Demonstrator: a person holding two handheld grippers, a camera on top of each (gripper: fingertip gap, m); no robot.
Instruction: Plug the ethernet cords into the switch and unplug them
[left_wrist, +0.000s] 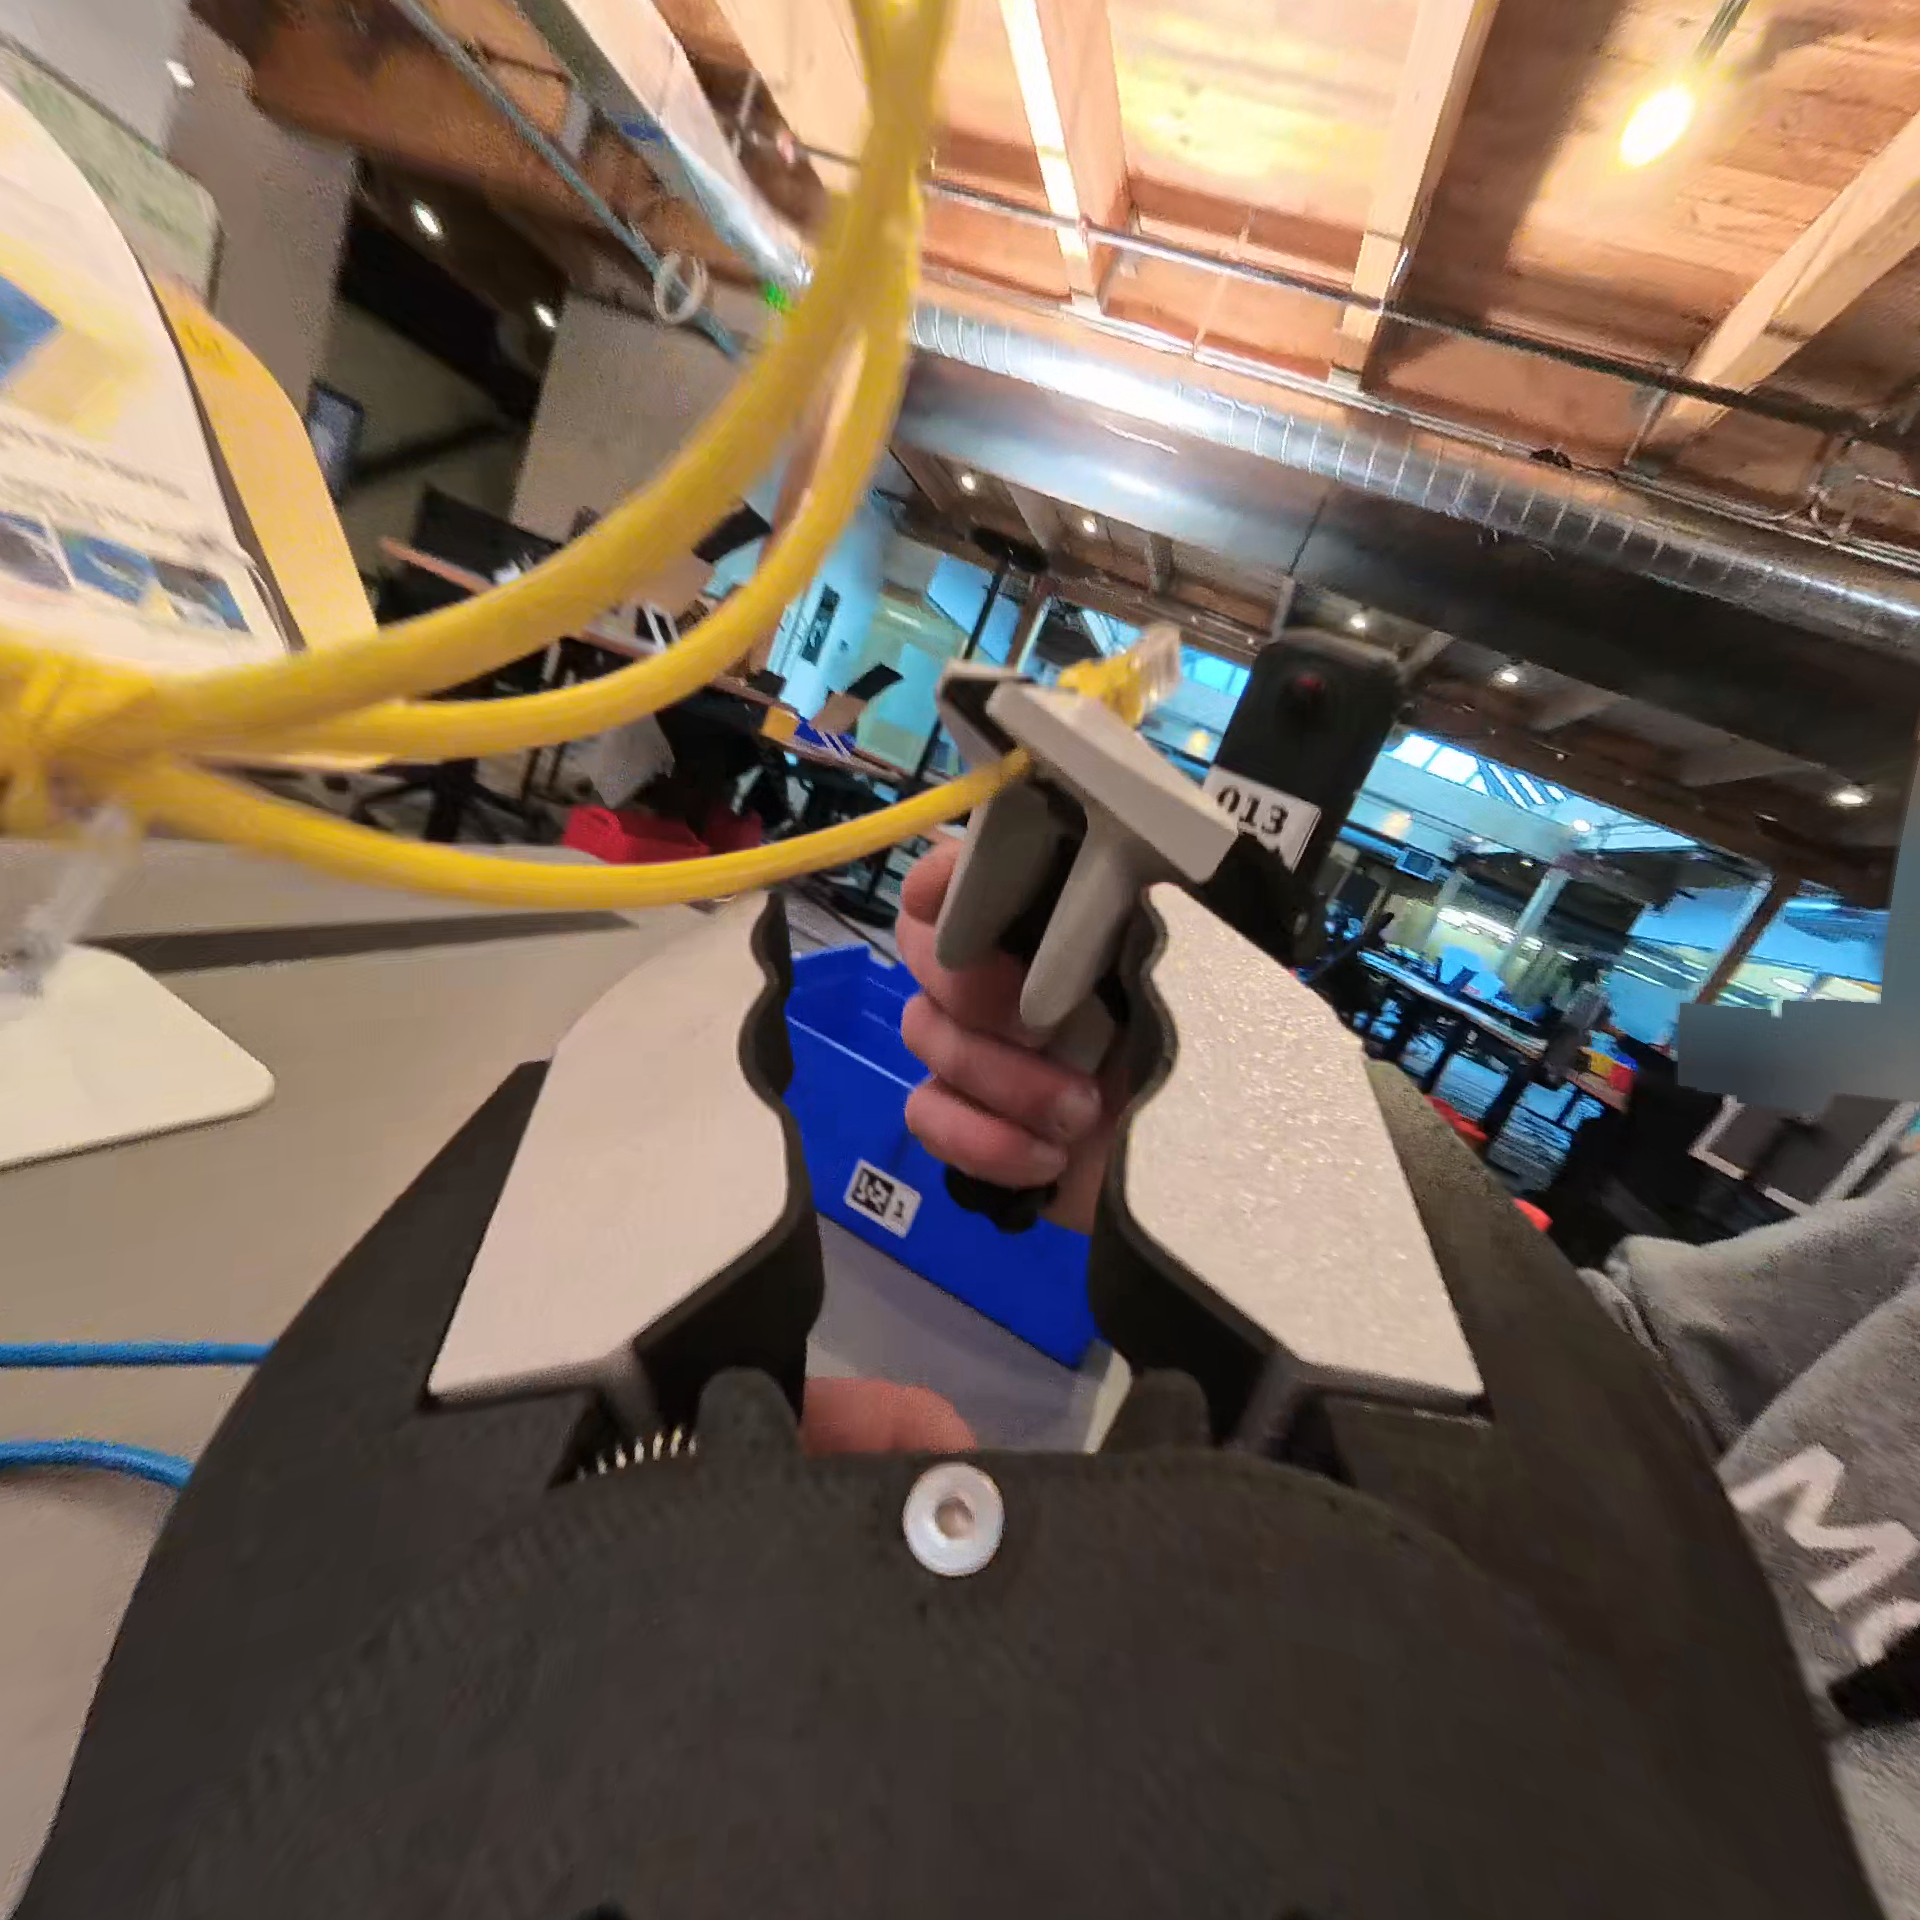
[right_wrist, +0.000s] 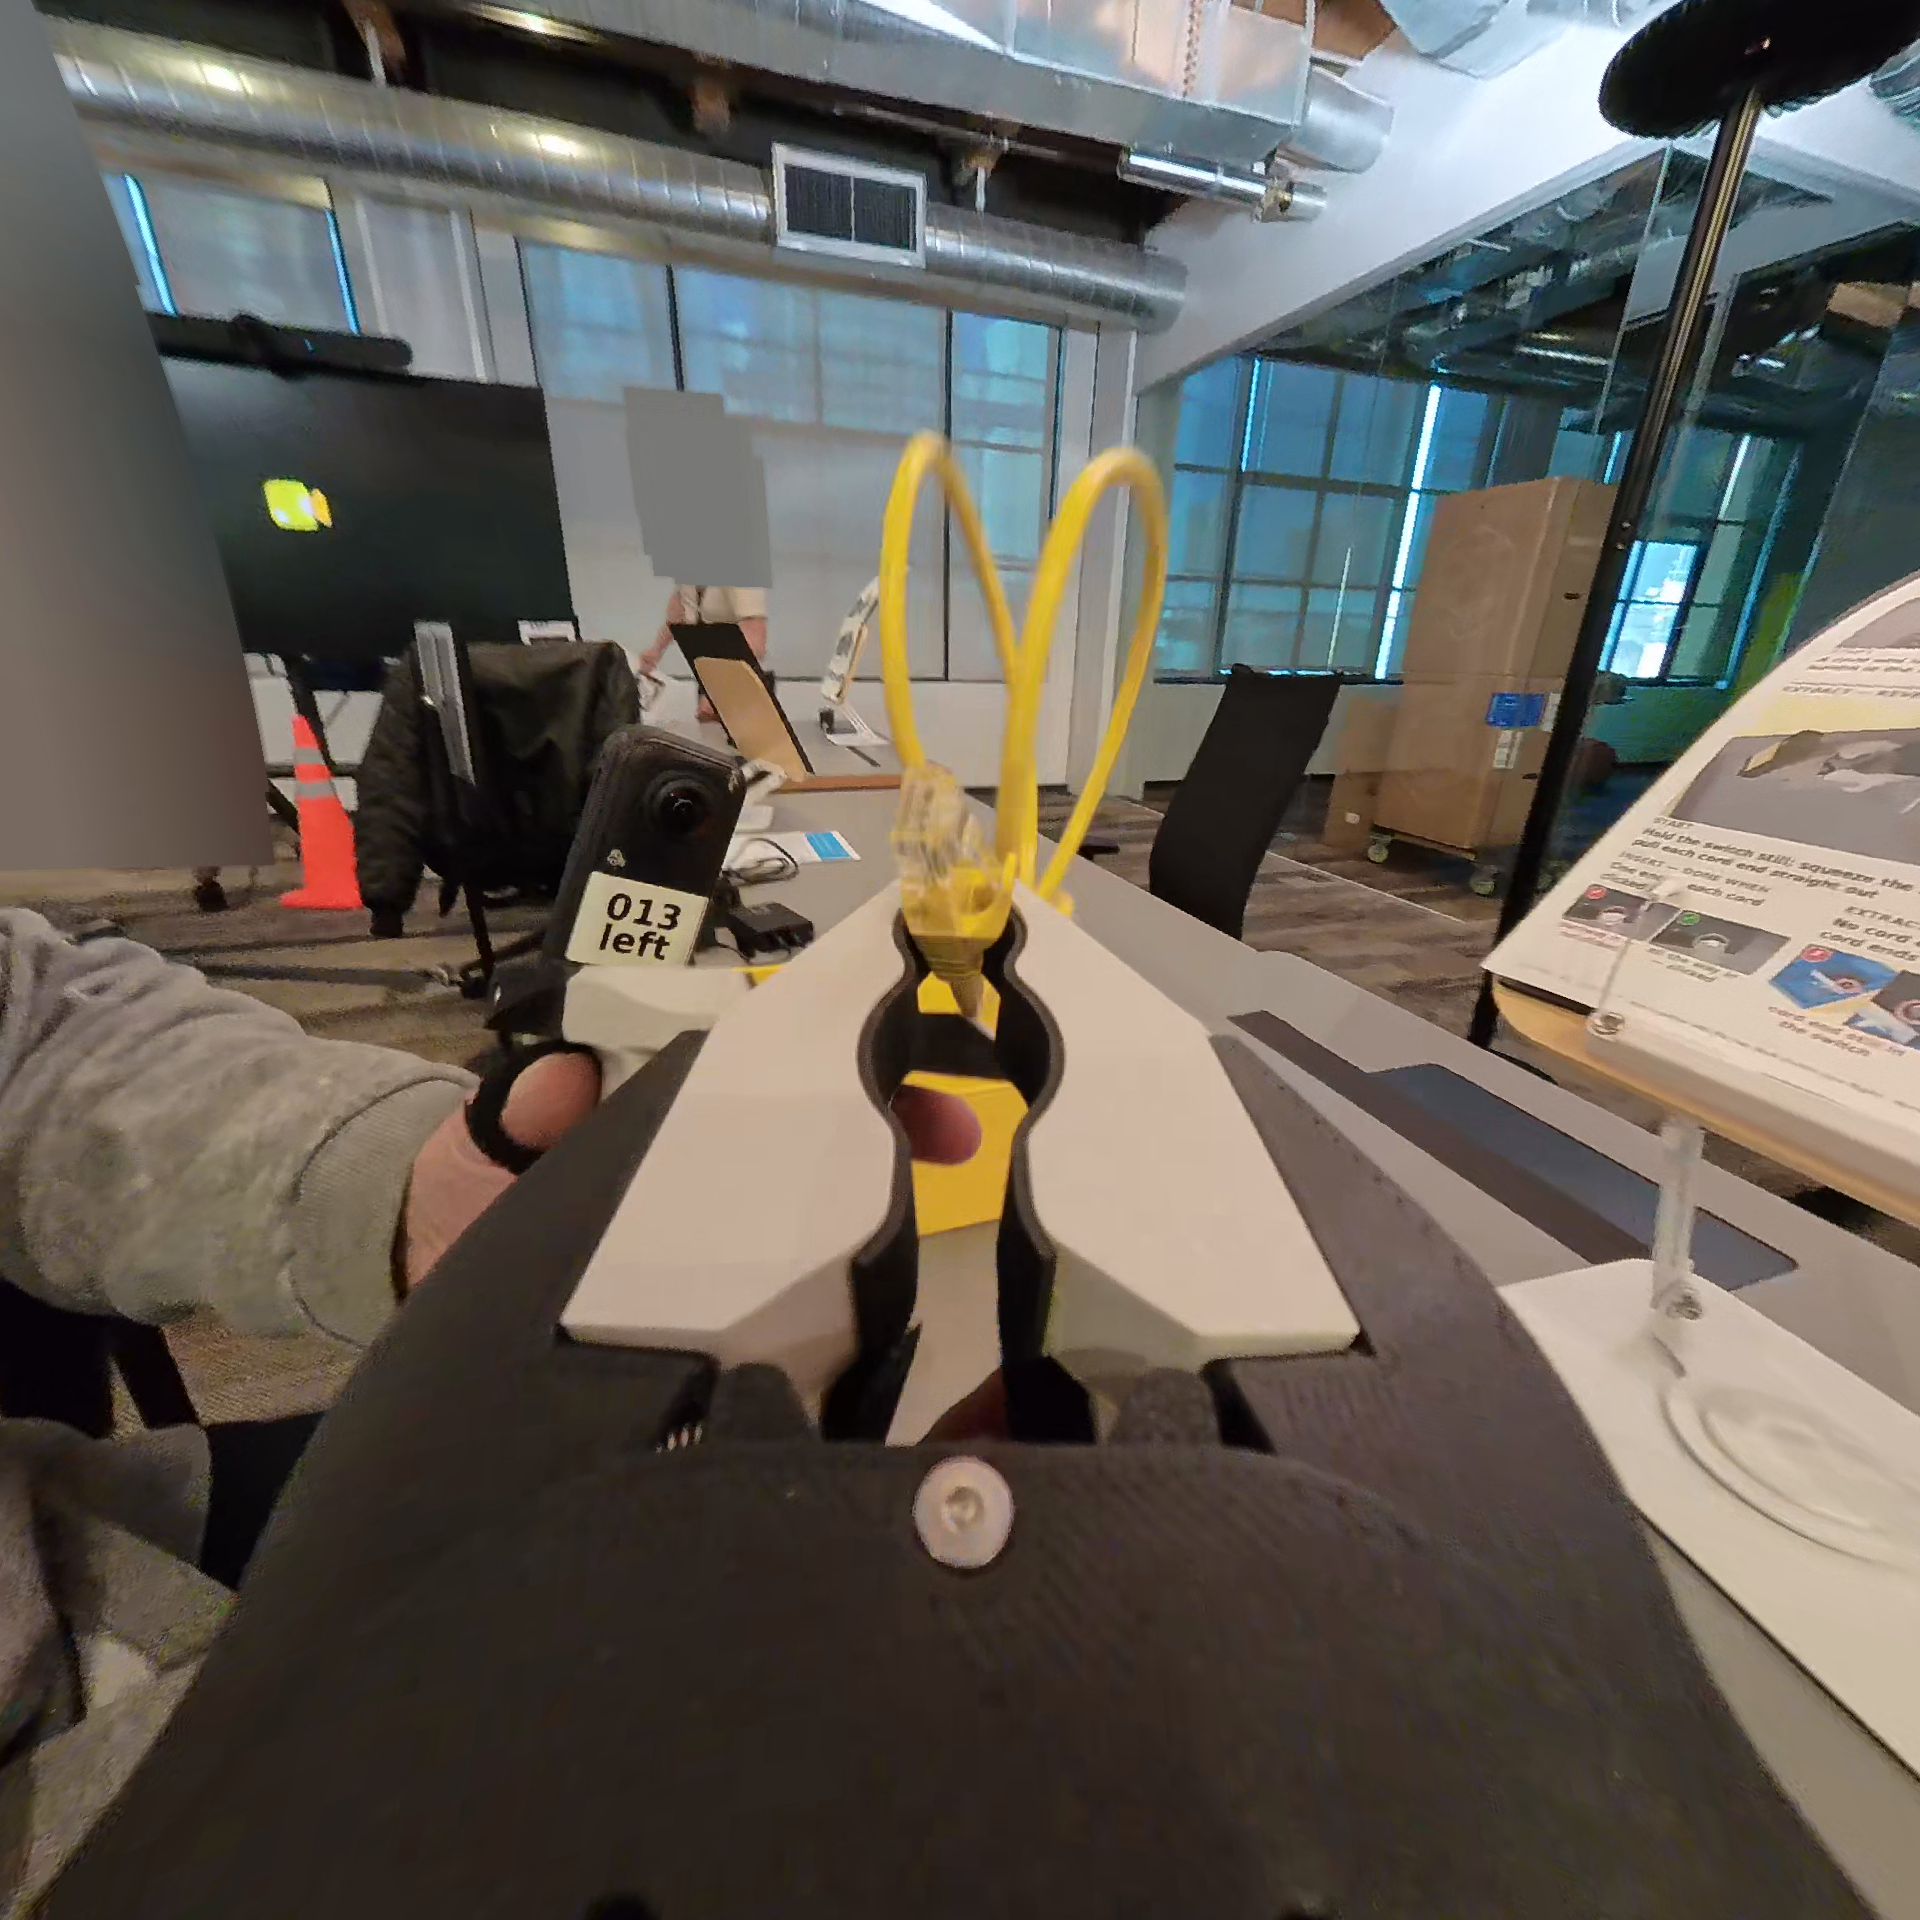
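My right gripper (right_wrist: 958, 925) is shut on a yellow ethernet cord (right_wrist: 1023, 644) just below its clear plug (right_wrist: 935, 821), which points up and away. The cord's loops rise behind the fingertips. In the left wrist view the same cord (left_wrist: 623, 883) sweeps across from a tied bundle (left_wrist: 42, 727) at the left to the right gripper (left_wrist: 1039, 717), held up in a hand, with the plug (left_wrist: 1138, 670) sticking out. My left gripper (left_wrist: 961, 914) is open and empty, a short way from the right one. No switch shows clearly in either view.
A blue bin (left_wrist: 935, 1247) sits on the grey table (left_wrist: 364, 1039) beyond the left gripper. Blue cable (left_wrist: 104, 1455) lies at the left. A printed sign on a clear stand (right_wrist: 1766, 914) is at the right, beside a black pole (right_wrist: 1621, 623). A yellow block (right_wrist: 961, 1153) lies under the right fingers.
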